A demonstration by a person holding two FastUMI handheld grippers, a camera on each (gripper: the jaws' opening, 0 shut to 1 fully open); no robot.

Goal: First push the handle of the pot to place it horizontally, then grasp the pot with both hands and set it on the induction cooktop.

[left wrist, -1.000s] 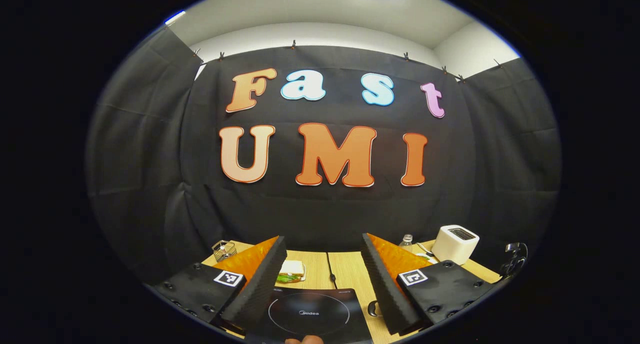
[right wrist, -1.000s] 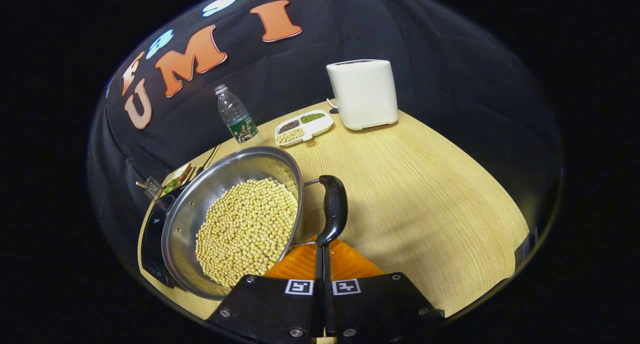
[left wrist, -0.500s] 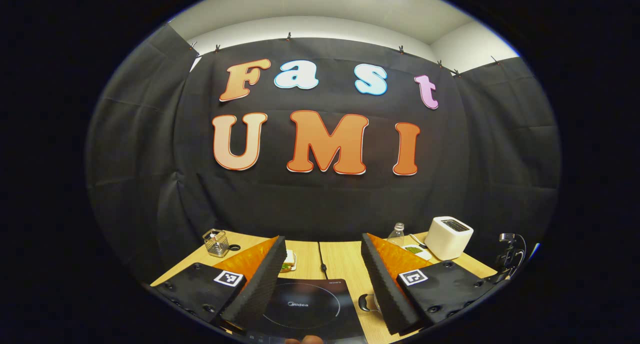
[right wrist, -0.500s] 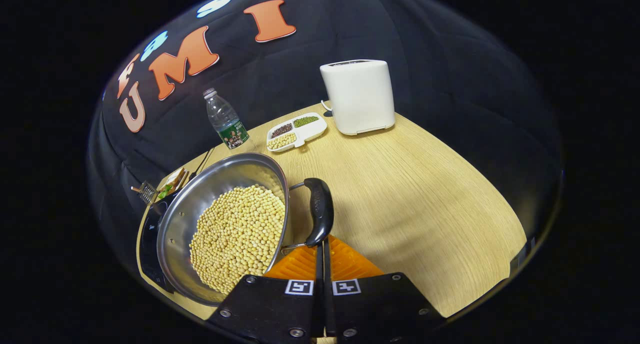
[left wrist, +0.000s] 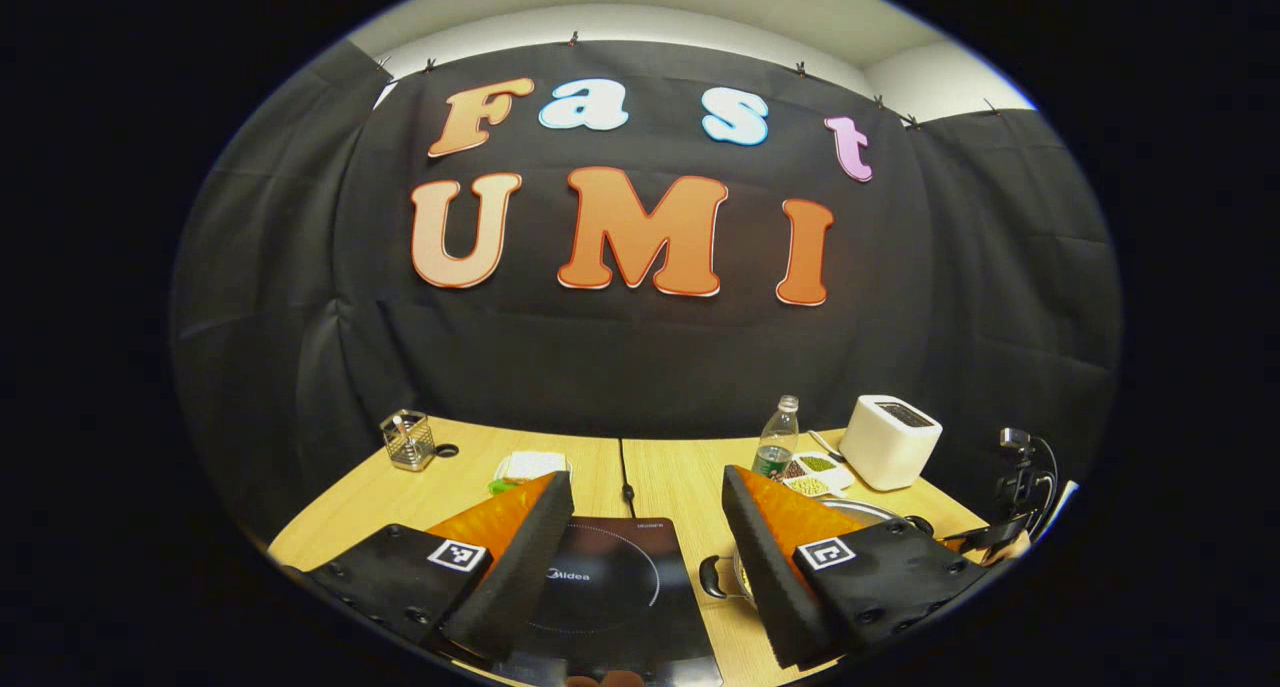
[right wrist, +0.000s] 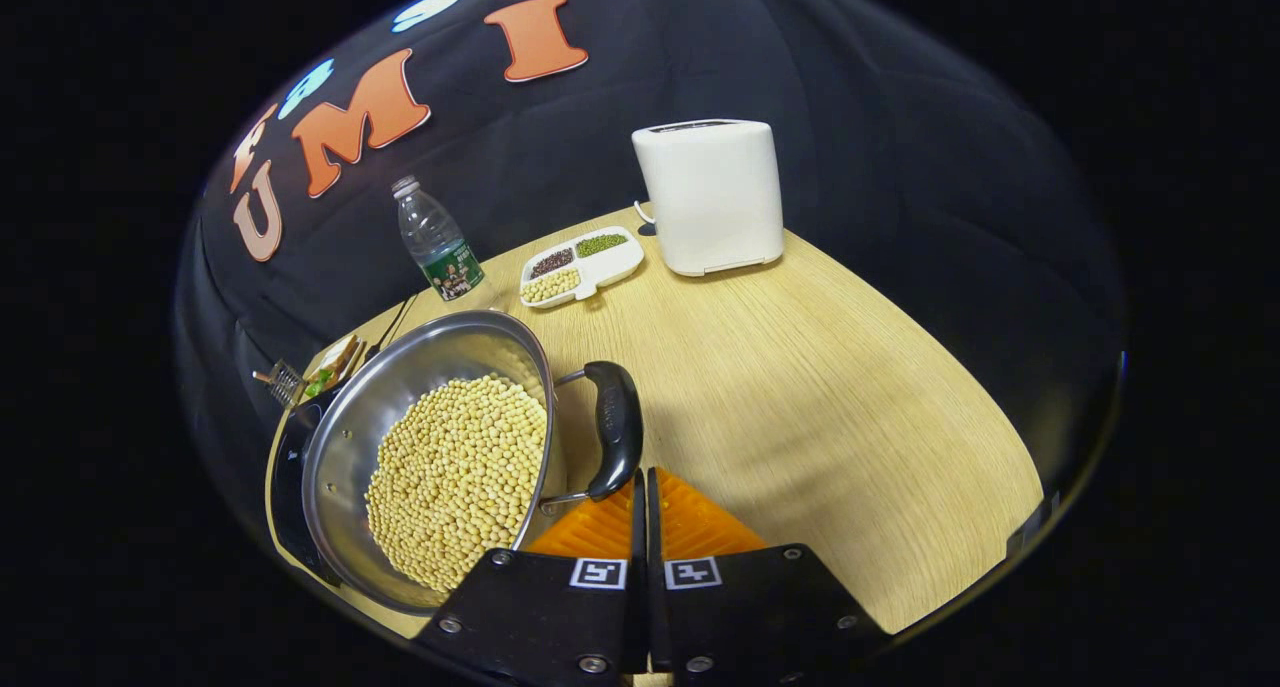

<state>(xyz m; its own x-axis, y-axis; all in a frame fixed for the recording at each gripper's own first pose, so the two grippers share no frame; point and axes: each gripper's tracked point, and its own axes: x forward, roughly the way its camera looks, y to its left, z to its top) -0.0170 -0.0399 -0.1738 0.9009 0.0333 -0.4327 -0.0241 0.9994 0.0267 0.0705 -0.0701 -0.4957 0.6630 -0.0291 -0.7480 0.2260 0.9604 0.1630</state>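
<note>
Since a moment ago my left gripper (left wrist: 647, 512) has tipped down, so I see more of the table (left wrist: 400, 487) and the pot (left wrist: 850, 512) has come into sight. My right gripper (right wrist: 641, 492) has slid back a little from the pot's handle (right wrist: 614, 429).

In the left gripper view, a small wire basket (left wrist: 407, 439) stands far left on the table. Next comes a white plate (left wrist: 532, 464) with something green at its edge. My left gripper's fingers are wide apart with nothing between them. Under them lies the black induction cooktop (left wrist: 610, 577). Just right of the cooktop is the pot, mostly hidden by my finger, with one small side handle (left wrist: 712, 577) poking out. Behind it stand a water bottle (left wrist: 776, 439), a little bean tray (left wrist: 815, 472) and a white toaster (left wrist: 890, 440).

In the right gripper view, the pot (right wrist: 390, 417) is full of yellow beans (right wrist: 455, 477). It sits on the table with the cooktop (right wrist: 285, 487) on its far side, maybe touching it; I can't tell. The black handle sticks out flat from the rim. My right gripper's fingers are closed together, tips just beside the handle's near end.
</note>
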